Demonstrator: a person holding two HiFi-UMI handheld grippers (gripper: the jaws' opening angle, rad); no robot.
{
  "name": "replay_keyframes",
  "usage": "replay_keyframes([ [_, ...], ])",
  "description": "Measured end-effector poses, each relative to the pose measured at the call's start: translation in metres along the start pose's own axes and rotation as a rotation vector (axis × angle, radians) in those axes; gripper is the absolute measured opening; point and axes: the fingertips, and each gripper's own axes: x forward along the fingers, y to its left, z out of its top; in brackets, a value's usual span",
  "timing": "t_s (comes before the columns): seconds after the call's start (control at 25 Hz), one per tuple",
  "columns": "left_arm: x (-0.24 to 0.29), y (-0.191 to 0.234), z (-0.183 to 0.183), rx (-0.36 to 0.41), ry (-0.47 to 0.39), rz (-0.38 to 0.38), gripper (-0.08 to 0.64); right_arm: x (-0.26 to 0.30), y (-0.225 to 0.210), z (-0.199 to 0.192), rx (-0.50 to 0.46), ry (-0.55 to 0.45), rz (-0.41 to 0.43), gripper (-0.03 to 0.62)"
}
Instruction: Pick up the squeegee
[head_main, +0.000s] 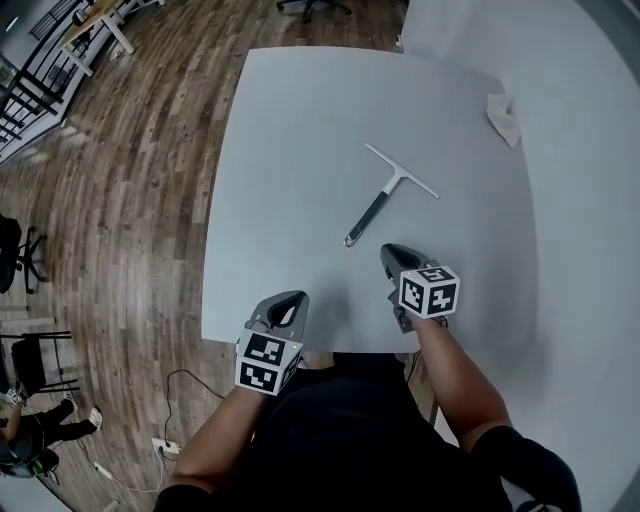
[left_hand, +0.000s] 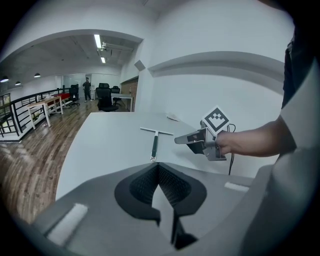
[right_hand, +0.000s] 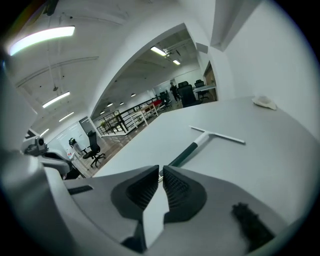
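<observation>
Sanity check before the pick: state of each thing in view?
squeegee: lying flat on the table, untouched.
left tongs: shut, empty, over the table's near edge.
right tongs: shut, empty, just short of the squeegee's handle end.
cloth: crumpled, lying near the table's far right corner.

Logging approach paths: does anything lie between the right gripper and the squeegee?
Nothing visible does. Only bare table lies between the right gripper and the handle end of the squeegee. The crumpled white cloth sits near the far right corner, and the left gripper is by the near edge, both off that line.
</observation>
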Motion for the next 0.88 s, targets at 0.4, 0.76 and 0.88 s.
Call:
replay_keyframes([
  [0.4, 0.001, 0.02, -0.011, -0.086, 0.015, 0.069, 0.006, 0.051, -0.063, 0.034, 0.189, -0.011, -0.052, 0.076],
  [0.76, -0.002, 0.027, -0.019, -0.138, 0.034, 0.106, 0.006, 0.102, -0.113, 0.05, 0.422, 0.001, -0.119, 0.13],
  [0.88, -0.005, 0.028, -0.027, -0.158, 0.048, 0.119, 0.006, 0.115, -0.124, 0.051, 0.481, -0.008, -0.138, 0.133],
])
